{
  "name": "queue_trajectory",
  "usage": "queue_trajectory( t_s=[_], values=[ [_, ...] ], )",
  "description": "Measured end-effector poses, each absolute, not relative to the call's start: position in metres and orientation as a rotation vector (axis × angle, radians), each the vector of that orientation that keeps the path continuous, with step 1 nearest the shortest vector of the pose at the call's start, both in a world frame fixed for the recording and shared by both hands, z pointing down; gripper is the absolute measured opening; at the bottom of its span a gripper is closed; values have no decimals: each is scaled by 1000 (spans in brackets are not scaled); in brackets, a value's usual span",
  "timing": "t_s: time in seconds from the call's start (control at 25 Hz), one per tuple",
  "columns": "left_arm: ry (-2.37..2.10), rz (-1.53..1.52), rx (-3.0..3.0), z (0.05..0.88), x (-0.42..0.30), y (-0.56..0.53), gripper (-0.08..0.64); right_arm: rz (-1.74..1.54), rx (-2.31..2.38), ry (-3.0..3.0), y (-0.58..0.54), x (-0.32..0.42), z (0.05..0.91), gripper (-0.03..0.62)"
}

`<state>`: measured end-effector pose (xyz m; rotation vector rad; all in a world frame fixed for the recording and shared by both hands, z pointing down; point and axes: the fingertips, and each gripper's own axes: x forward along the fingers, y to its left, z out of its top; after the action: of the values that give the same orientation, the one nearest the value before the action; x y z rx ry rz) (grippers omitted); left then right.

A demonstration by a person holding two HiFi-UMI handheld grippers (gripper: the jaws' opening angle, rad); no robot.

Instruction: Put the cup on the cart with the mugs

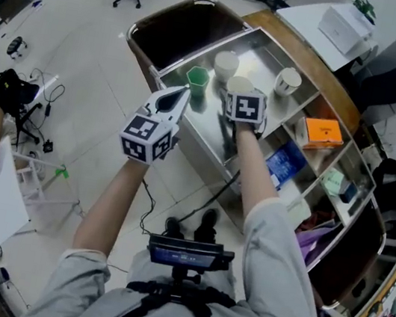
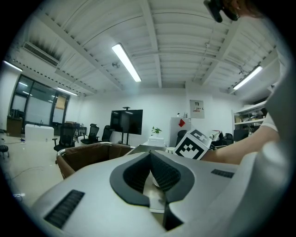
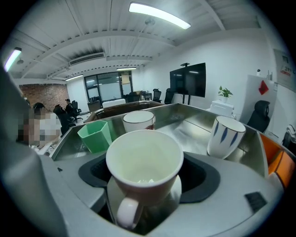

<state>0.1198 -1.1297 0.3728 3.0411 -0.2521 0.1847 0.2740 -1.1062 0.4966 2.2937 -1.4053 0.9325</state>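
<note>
Cup (image 3: 143,152), cream, handle nearest, is clenched between the jaws of the right gripper (image 3: 145,173), low over the near edge of the cart (image 3: 194,129). Beyond it stand a green cup (image 3: 95,135) toward the left edge, a white mug (image 3: 138,121) behind, and a blue-striped mug (image 3: 225,136) toward the right edge. Left gripper (image 2: 150,157) hangs by the cart's left edge, jaws closed on nothing.

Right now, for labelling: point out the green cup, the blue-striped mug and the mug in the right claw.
green cup (image 3: 95,138): right gripper view, front wall
blue-striped mug (image 3: 225,139): right gripper view, side wall
held mug (image 3: 143,157): right gripper view, inner wall
</note>
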Motion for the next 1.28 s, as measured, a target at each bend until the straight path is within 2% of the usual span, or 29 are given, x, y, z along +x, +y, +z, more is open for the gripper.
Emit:
queue_trajectory(
  t_s=[0.24,0.52,0.8,1.28],
  values=[
    [-254,178,3037,372,117,-1130,6,939,2306,-1401,-1108,277,496,436],
    [-255,180,3030,375,114,-1128,6,925,2319,-1404,-1109,275,492,481],
    [-259,176,3027,375,110,-1127,6,823,2403,-1358,-1100,286,467,481],
    [-251,159,3031,367,81,-1117,6,693,2486,-1521,-1067,236,395,480]
  ],
)
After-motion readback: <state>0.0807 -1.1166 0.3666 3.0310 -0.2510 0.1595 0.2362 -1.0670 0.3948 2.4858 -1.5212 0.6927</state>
